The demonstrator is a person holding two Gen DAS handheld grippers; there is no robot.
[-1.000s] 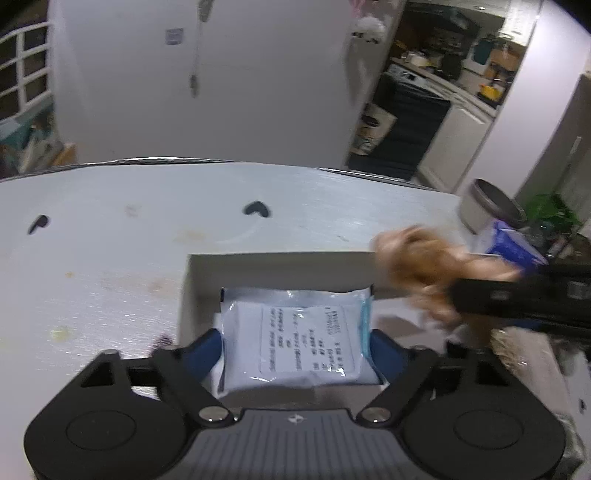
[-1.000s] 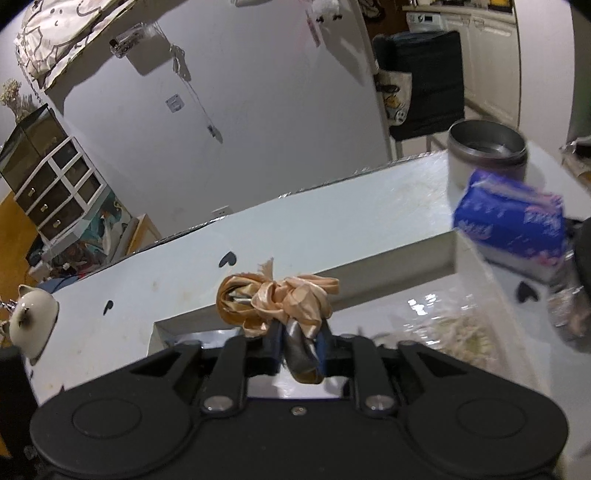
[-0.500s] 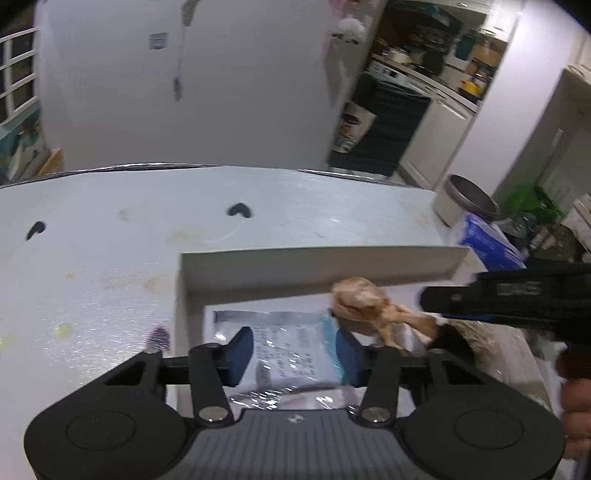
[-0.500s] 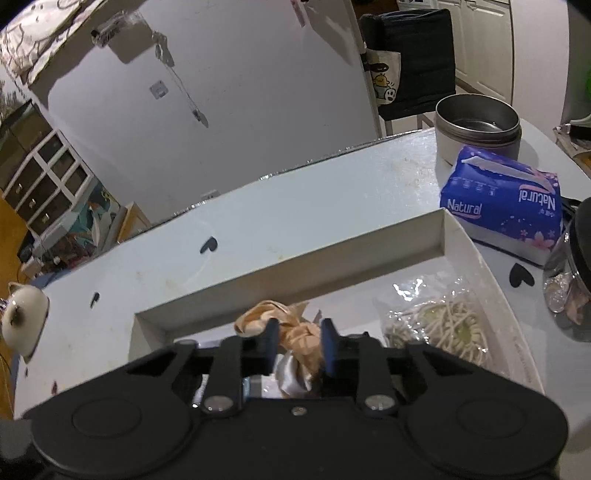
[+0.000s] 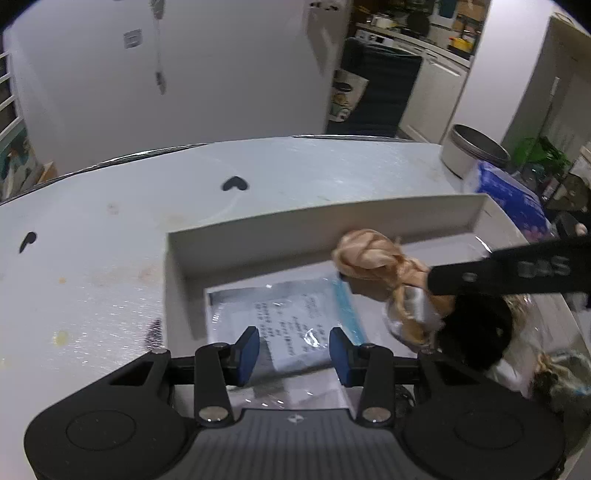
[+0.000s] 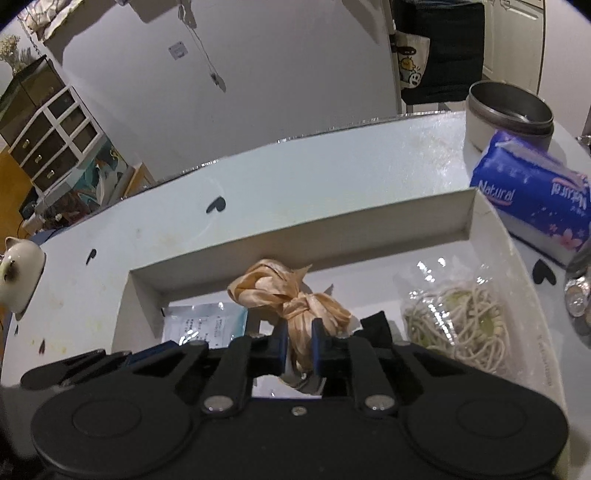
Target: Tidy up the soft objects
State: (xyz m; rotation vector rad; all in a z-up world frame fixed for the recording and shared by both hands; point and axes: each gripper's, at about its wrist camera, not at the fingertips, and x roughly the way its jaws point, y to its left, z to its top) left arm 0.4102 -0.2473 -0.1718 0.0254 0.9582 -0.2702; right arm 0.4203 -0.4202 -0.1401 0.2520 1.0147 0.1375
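Packet (image 5: pixel 284 317) print too small to read; ribbon (image 6: pixel 295 306) lower end hidden behind right tongs (image 6: pixel 298 345) (blurred in left view).

A home — kitchen counter (image 5: pixel 413 26) behind (cluttered), drawer cabinet (image 6: pixel 48 133), tissue pack (image 6: pixel 532 199) on table (image 6: pixel 314 184)

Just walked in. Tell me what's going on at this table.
A person is sorting soft things into a shallow white box on the table, one handheld gripper in each hand. The right gripper is clamped on a knotted peach ribbon and holds it over the middle of the box. The left gripper has just been closing, its jaws either side of a flat plastic packet lying in the box's left end. A clear bag of cream cord already lies at the right end.
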